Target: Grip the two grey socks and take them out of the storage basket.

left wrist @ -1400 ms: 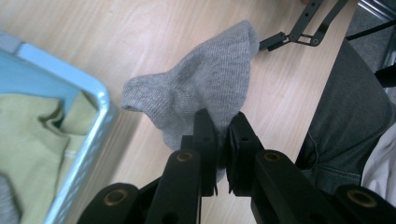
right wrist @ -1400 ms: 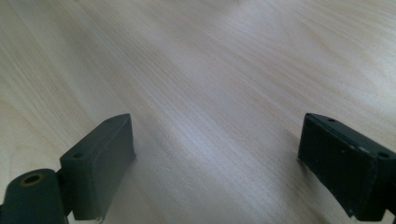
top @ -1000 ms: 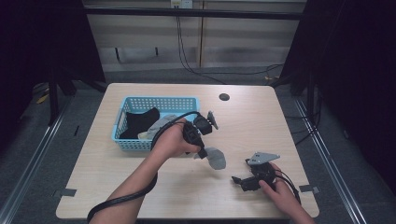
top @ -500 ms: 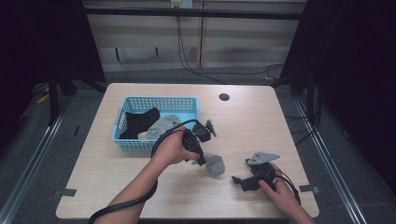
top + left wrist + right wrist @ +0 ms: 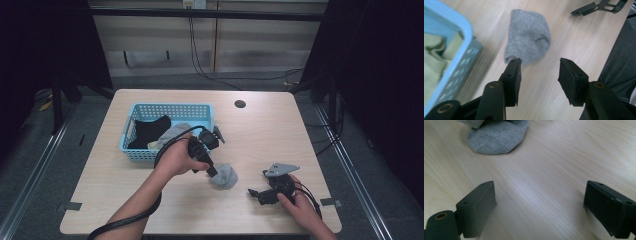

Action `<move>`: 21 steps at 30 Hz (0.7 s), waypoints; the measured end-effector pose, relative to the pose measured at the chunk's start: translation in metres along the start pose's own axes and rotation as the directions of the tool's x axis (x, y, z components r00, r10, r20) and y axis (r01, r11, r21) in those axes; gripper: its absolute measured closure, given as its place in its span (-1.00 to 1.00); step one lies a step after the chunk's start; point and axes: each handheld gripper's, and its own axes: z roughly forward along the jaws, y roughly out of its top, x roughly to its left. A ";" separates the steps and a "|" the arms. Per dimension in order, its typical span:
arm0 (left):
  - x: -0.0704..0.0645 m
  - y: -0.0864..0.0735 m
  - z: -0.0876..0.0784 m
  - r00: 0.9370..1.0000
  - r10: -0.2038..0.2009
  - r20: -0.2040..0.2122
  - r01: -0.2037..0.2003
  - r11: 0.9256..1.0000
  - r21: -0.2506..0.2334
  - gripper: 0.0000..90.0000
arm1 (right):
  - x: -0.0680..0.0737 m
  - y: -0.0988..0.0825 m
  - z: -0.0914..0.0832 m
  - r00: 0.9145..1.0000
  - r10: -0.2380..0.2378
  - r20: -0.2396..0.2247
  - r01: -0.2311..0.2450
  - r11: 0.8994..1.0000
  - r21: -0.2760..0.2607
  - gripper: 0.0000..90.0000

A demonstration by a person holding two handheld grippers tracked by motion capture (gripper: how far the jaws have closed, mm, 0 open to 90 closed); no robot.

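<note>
grey sock [image 5: 529, 37] lies beyond the gaping left claw [image 5: 540, 72]

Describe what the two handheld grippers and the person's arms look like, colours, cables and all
Both grippers are black. The left gripper has two flat rectangular jaws on arms with brass-coloured pivot pins, and a black cable trails along the forearm. The right gripper carries a grey three-cornered plate on top, with dark cables looping behind the hand; its jaw pads look matte and blocky. Both forearms are bare, with no sleeves showing.

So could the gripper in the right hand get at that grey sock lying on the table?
Probably yes: the right gripper is open, and only bare table lies between it and the grey sock.
</note>
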 end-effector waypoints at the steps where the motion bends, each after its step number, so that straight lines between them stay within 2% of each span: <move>1: 0.002 0.000 -0.003 1.000 -0.004 -0.005 0.004 1.000 -0.005 0.12 | 0.000 0.000 0.000 1.000 -0.001 0.001 0.001 1.000 -0.001 -0.78; 5: 0.012 -0.002 -0.015 0.999 -0.018 -0.031 0.017 0.999 -0.035 0.03 | 0.000 0.000 0.000 1.000 -0.001 0.001 0.001 1.000 0.000 -0.78; 11: 0.030 -0.005 -0.030 0.994 -0.077 -0.078 0.070 0.994 -0.085 -0.14 | 0.000 0.000 0.000 1.000 0.000 -0.001 0.000 1.000 0.000 -0.78; 15: 0.043 -0.009 -0.034 0.990 -0.092 -0.107 0.079 0.990 -0.120 -0.25 | 0.000 0.000 0.000 1.000 0.000 0.000 0.000 1.000 0.000 -0.78; 17: 0.048 -0.010 -0.034 0.990 -0.101 -0.100 0.087 0.987 -0.138 -0.27 | 0.000 0.000 0.000 1.000 0.000 -0.001 0.000 1.000 0.000 -0.78; 21: 0.058 -0.012 -0.034 0.987 -0.114 -0.117 0.097 0.985 -0.142 -0.30 | 0.000 0.000 0.000 1.000 0.001 -0.001 -0.001 1.000 0.000 -0.77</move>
